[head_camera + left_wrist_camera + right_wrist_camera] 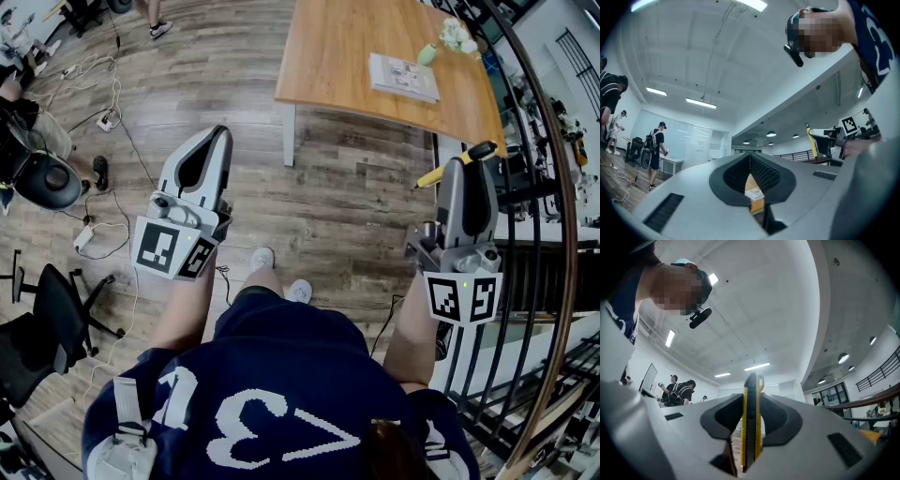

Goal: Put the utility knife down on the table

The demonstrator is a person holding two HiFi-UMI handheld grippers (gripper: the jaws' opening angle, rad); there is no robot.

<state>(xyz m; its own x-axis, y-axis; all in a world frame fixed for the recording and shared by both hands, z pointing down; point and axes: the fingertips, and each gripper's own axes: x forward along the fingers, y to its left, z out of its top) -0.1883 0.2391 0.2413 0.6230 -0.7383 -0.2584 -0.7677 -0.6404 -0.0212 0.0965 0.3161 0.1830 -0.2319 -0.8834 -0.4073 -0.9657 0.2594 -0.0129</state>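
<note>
The operator stands with both upper arms close to the torso and both forearms extended forward, elbows bent.

The left forearm (187, 314) carries the left gripper (219, 133) at the near left, marker cube toward the body and nose directed away and slightly upward. In the left gripper view its jaw tips (750, 154) meet along one line. Nothing sits between them; only a narrow gap remains behind the tips.

The right forearm (412, 339) carries the right gripper (467, 162) at the near right, held in the same forward, nose-up attitude. Its jaws are clamped on the utility knife (436, 174). In the right gripper view the yellow and black knife body (751, 427) stands edge-on between the two pads, in contact on both sides, and its end projects beyond the jaw tips. From the head view the projecting part angles toward the left. The knife is in the air, over the wooden floor (347, 206), just short of the table's near right corner and apart from it.

The table (337, 56) stands farther off, ahead of the operator and toward the right. A booklet (403, 77) lies on its far right part.
</note>
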